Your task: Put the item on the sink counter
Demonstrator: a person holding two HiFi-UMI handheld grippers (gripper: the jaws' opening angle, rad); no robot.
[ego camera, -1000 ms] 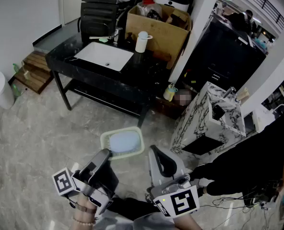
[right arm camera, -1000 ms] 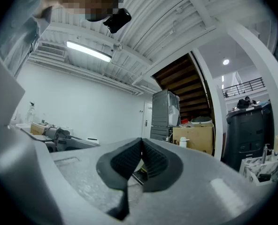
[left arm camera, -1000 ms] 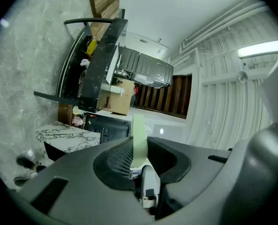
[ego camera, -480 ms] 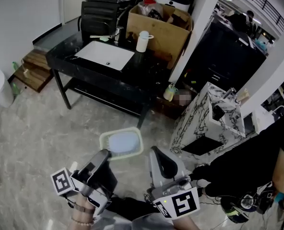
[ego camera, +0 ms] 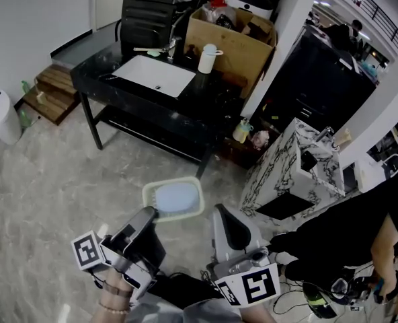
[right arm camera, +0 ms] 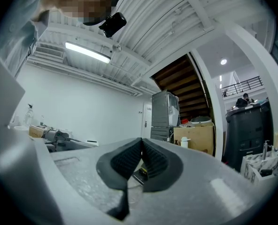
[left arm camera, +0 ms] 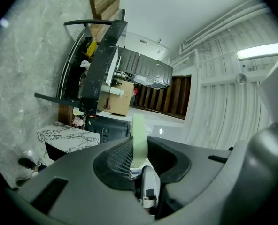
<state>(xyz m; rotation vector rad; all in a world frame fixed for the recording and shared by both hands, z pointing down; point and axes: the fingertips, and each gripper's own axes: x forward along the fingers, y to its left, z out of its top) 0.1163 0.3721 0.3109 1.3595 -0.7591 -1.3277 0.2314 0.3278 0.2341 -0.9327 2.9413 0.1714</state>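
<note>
A pale green rectangular dish (ego camera: 174, 198) with a pale blue inside hangs above the floor, and my left gripper (ego camera: 149, 215) is shut on its near rim. In the left gripper view the dish (left arm camera: 139, 135) shows edge-on as a thin green strip between the dark pads (left arm camera: 120, 159). My right gripper (ego camera: 220, 217) is beside it on the right, shut with nothing in it; its pads (right arm camera: 154, 161) meet. The black sink counter (ego camera: 206, 103) with its white basin (ego camera: 153, 75) stands well ahead, across the floor.
A white cup (ego camera: 208, 58), a faucet (ego camera: 172, 48) and a cardboard box (ego camera: 234, 40) are at the counter's back. A marble-patterned cabinet (ego camera: 294, 173) and a person in black (ego camera: 350, 231) are on the right. A white bin (ego camera: 0, 117) and wooden steps (ego camera: 50, 94) are on the left.
The counter has slid slightly lower and to the right in the head view. Both grippers and the dish hold their places.
</note>
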